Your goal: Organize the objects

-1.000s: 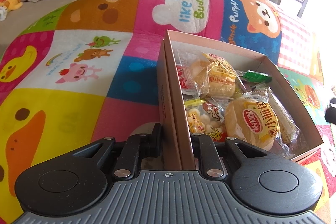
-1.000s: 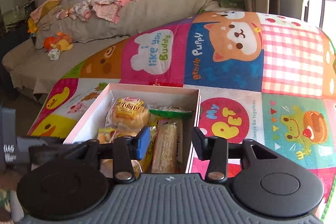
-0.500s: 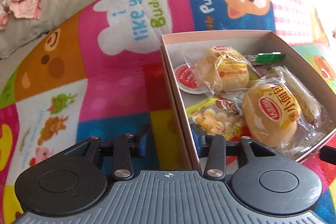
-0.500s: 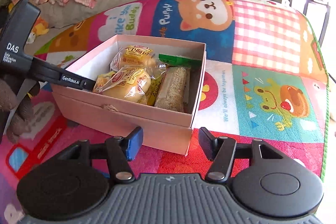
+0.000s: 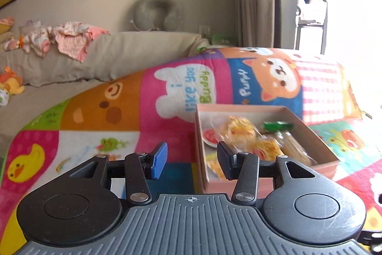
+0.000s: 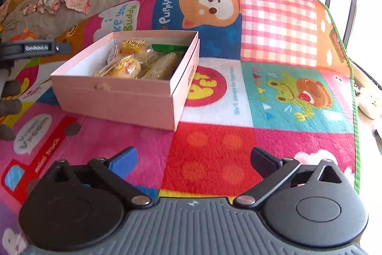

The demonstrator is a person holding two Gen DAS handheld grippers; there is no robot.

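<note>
Pink box [image 6: 124, 97] sits on the cartoon-patterned play mat [image 6: 274, 23], lid off, apparently nested in its own lid. Inside: wrapped buns [image 6: 124, 68], a green packet [image 6: 169, 48] at the far end, a pale sesame-like bar [image 6: 164, 65] along the right wall. Left wrist view is motion-blurred, so the packets there read only as yellow and red smears. Left gripper [image 5: 189, 159] is raised near the box's left wall, jaws parted at a middling gap, nothing between them, blue pad [image 5: 158, 160] facing inward. Right gripper [image 6: 194, 160] hangs over the mat, well apart from the box's near corner, jaws spread wide and empty. Sofa [image 5: 133, 51] behind with pink clothes [image 5: 69, 40] heaped on it; grey neck pillow [image 5: 157, 12] against the wall.
</note>
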